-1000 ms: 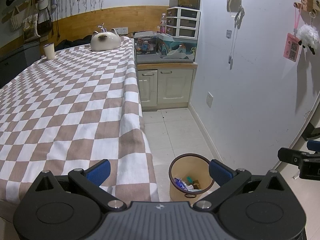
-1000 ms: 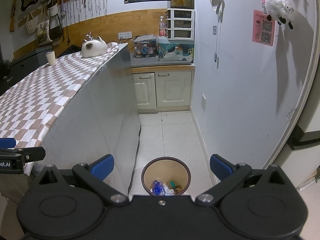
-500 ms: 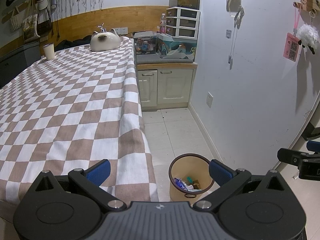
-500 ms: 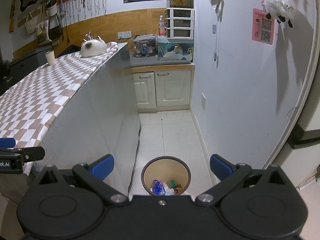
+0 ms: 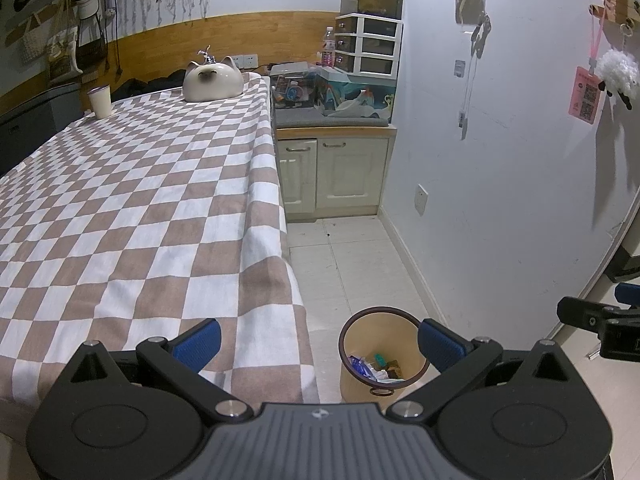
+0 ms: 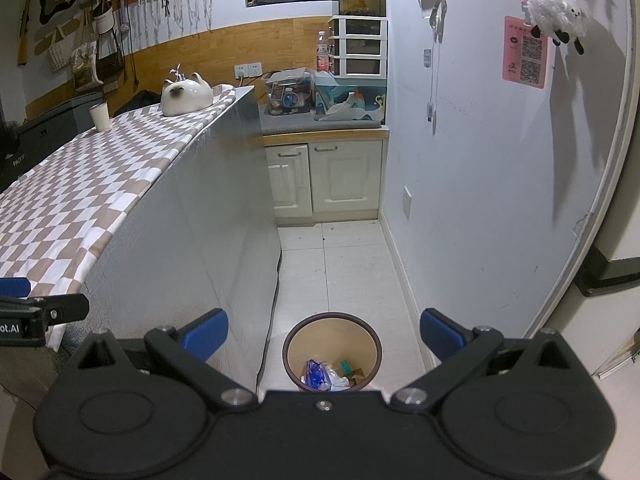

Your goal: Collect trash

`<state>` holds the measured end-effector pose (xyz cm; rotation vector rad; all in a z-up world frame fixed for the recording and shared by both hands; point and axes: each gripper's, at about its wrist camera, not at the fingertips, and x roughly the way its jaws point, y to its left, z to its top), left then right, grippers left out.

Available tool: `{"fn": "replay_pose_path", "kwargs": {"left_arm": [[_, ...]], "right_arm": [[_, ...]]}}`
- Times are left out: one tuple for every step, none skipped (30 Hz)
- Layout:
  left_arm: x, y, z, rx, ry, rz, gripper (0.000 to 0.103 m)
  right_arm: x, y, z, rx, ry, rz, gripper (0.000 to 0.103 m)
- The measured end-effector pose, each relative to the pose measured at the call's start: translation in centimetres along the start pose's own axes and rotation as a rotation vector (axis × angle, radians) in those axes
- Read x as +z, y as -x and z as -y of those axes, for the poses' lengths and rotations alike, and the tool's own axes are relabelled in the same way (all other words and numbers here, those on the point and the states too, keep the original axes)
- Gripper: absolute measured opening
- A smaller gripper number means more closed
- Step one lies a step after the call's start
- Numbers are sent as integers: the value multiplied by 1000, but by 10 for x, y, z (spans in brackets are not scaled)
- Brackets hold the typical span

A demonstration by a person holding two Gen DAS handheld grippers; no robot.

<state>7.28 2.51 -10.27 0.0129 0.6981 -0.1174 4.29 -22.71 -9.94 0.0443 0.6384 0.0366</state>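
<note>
Right wrist view | bin [image 6: 331, 350] at 6 o'clock, right tongs [image 6: 323, 334] released, empty, directly above, nearer | left tongs [image 5: 318, 344] released, empty; bin [image 5: 382, 354] at 4 o'clock.

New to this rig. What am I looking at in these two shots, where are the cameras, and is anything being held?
No robot arm here: a person carries a two-finger gripper in each hand, and each gripper has a fisheye camera looking forward along its blue-tipped fingers. The black shape at the bottom of each picture is the gripper itself.

The left gripper is over the corner of a checkered table. The right gripper is over the floor, above a bin with wrappers inside. Each gripper also shows at the edge of the other's view.

On the table, only a cat-shaped ceramic piece and a cup, both at the far end. Both grippers are open and hold nothing.
</note>
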Motion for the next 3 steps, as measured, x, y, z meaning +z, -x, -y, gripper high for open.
{"fn": "replay_pose_path", "kwargs": {"left_arm": [[0,0,0,0,0,0,103],[0,0,0,2,0,0,103],[0,0,0,4,0,0,103]], "right_arm": [[0,0,0,0,0,0,103],[0,0,0,0,0,0,103],[0,0,0,0,0,0,103]]}}
